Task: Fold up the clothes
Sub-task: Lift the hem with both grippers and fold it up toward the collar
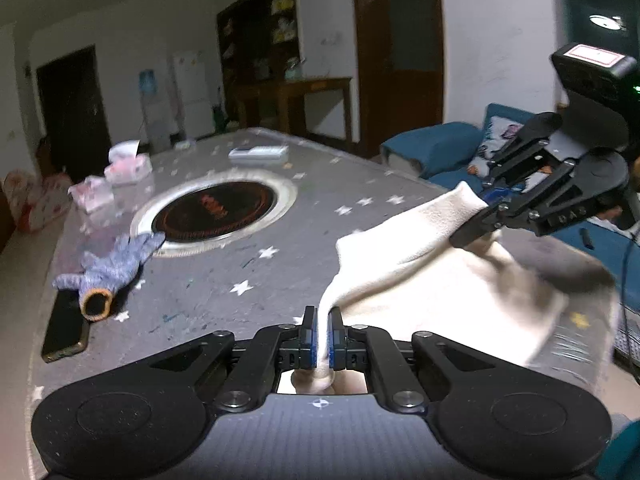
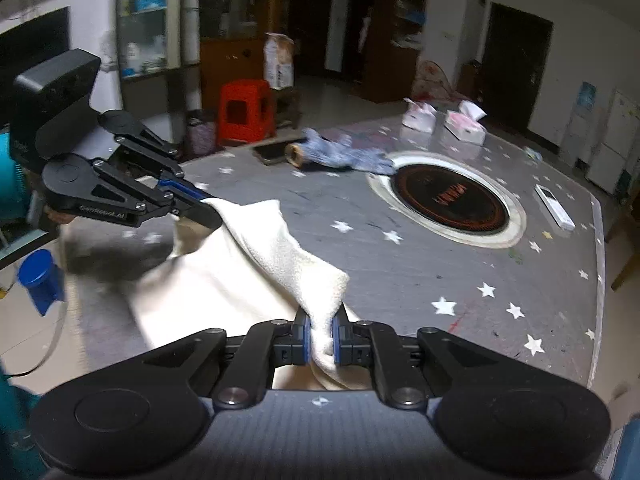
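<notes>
A cream-white cloth (image 1: 424, 276) hangs stretched between both grippers above the grey star-patterned table (image 1: 248, 268). My left gripper (image 1: 323, 336) is shut on one corner of it, the fabric pinched between the blue pads. In the left wrist view the right gripper (image 1: 480, 216) holds the far corner at the right. My right gripper (image 2: 321, 336) is shut on its corner of the cloth (image 2: 248, 264); the left gripper (image 2: 200, 204) shows at the left, clamped on the other end. The cloth's lower part is motion-blurred.
A blue knitted glove (image 1: 116, 268) and a dark phone (image 1: 66, 328) lie at the table's left. A round black cooktop (image 1: 218, 210) is set in the middle. Tissue packs (image 1: 120, 168) and a white remote (image 1: 258, 153) lie farther back. A blue sofa (image 1: 440, 148) stands to the right.
</notes>
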